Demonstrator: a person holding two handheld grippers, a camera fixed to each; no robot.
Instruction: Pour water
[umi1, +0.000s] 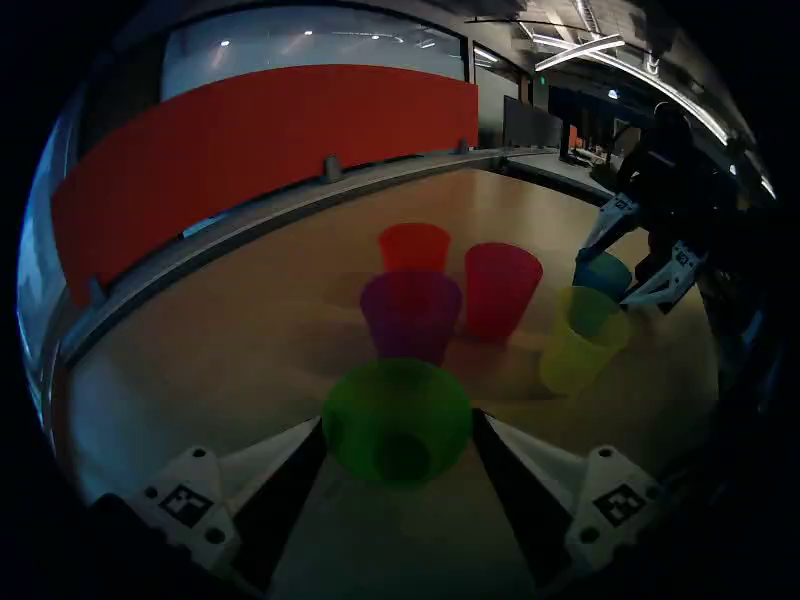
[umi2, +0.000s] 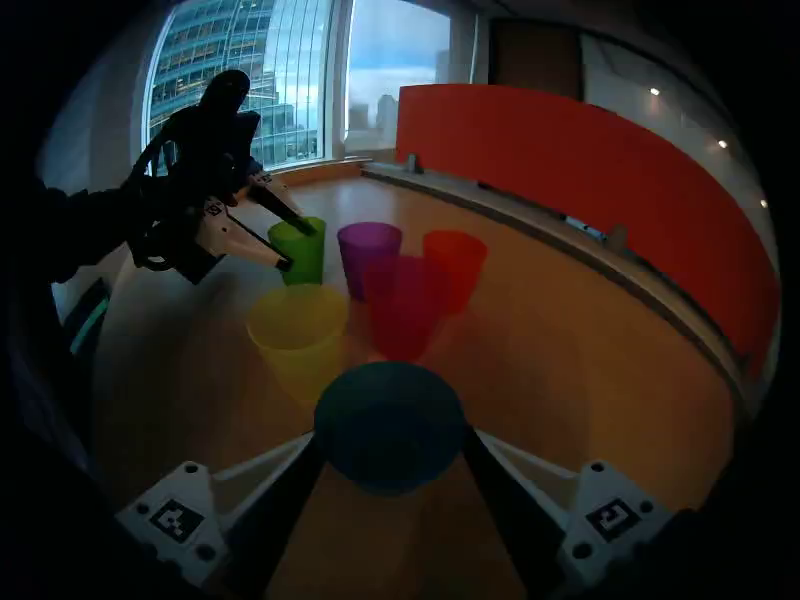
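Tabletop of pale wood spreads under everything, with a long red partition standing along its far edge. Tall windows show past it in the right gripper view.

My left gripper has its two fingers closed against the sides of the green cup, one finger on each wall. In the left gripper view I look partly down into its open mouth. From the right gripper view, the same cup stands with its long axis vertical and its rim up, at the near-left corner of the group. I cannot tell whether its base touches the wood.

My right gripper likewise grips the blue cup, with a finger pressing on either side. The mouth faces up toward the camera and the axis is upright. In the left gripper view it sits at the far right, just behind the yellow cup.

The other cups stand between my two hands, all mouth up. The purple cup is directly beyond the green one. The orange cup is behind the purple one. The pink cup is just to their right. The yellow cup is near the blue one and apart from the pink.

The cups are tinted and the light is dim, so I cannot tell whether any of them holds water.
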